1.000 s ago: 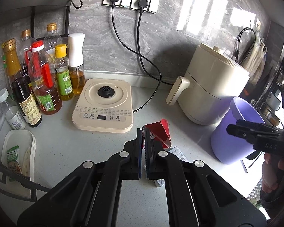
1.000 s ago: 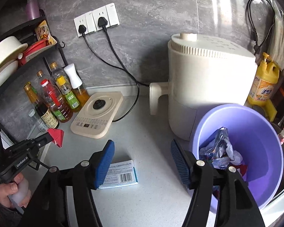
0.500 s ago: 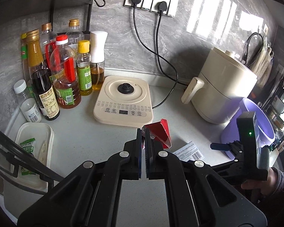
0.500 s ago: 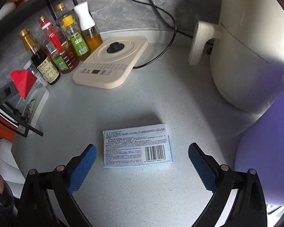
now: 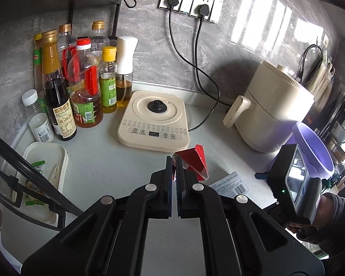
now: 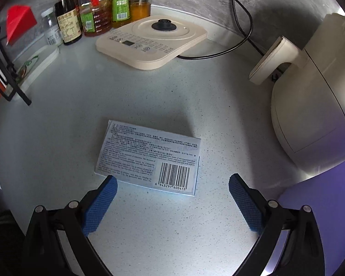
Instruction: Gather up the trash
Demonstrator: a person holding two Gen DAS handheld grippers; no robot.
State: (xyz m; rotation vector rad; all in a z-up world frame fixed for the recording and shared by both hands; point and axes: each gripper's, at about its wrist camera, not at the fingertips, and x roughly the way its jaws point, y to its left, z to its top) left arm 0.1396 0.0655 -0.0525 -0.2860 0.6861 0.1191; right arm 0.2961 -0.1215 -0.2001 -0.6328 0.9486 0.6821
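My left gripper (image 5: 174, 161) is shut on a folded red wrapper (image 5: 194, 161) and holds it above the counter; the right wrist view shows that wrapper at the upper left (image 6: 19, 21). A flat white-and-blue box with a barcode (image 6: 147, 156) lies on the speckled counter. My right gripper (image 6: 172, 180) hangs open just over its near edge, and the blue pads (image 6: 99, 204) stand apart from the box on either side. In the left wrist view the box (image 5: 231, 185) lies right of the wrapper, beside the right gripper's body (image 5: 294, 184). The purple bin (image 5: 315, 151) stands at the far right.
A cream air fryer (image 5: 276, 110) stands next to the bin. A cream kettle base (image 5: 156, 119) with a black cord sits at the back. Several sauce and oil bottles (image 5: 85, 87) crowd the back left, by a white tray (image 5: 43, 174) and a black rack.
My right gripper has sunk and tipped down from over the bin to just above the box, and its jaws have spread wider. The left gripper drifted slightly, still holding the red wrapper.
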